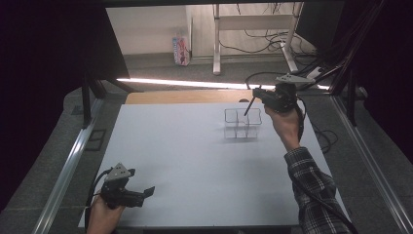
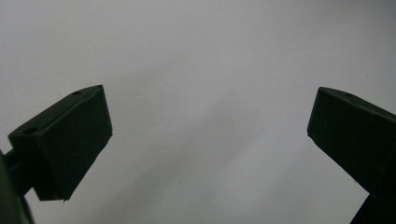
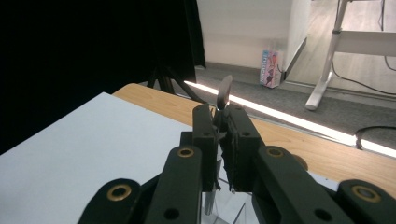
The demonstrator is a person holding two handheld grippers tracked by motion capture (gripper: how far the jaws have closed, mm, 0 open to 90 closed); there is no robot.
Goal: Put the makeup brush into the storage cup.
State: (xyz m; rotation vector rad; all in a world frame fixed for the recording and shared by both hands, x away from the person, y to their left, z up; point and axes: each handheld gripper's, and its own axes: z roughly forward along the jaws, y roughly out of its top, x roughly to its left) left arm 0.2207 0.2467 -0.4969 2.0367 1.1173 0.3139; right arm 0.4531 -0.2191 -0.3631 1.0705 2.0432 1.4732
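A clear plastic organizer (image 1: 242,125) with several compartments stands on the white tabletop (image 1: 185,156) at the far right. My right gripper (image 1: 256,95) hovers just above its back right corner, shut on a thin dark utensil (image 1: 249,107) that slants down into a rear compartment. In the right gripper view the utensil's rounded end (image 3: 224,91) sticks up above the closed gripper (image 3: 223,114), and the organizer's clear wall (image 3: 233,212) shows below. My left gripper (image 1: 147,191) rests near the front left corner, open, with nothing between its jaws (image 2: 210,121).
A wooden strip (image 1: 185,96) runs along the table's far edge. Beyond it on the floor are a small carton (image 1: 180,49), white desk legs (image 1: 216,44) and loose cables (image 1: 272,41). Metal rails (image 1: 68,165) and black curtains flank the table.
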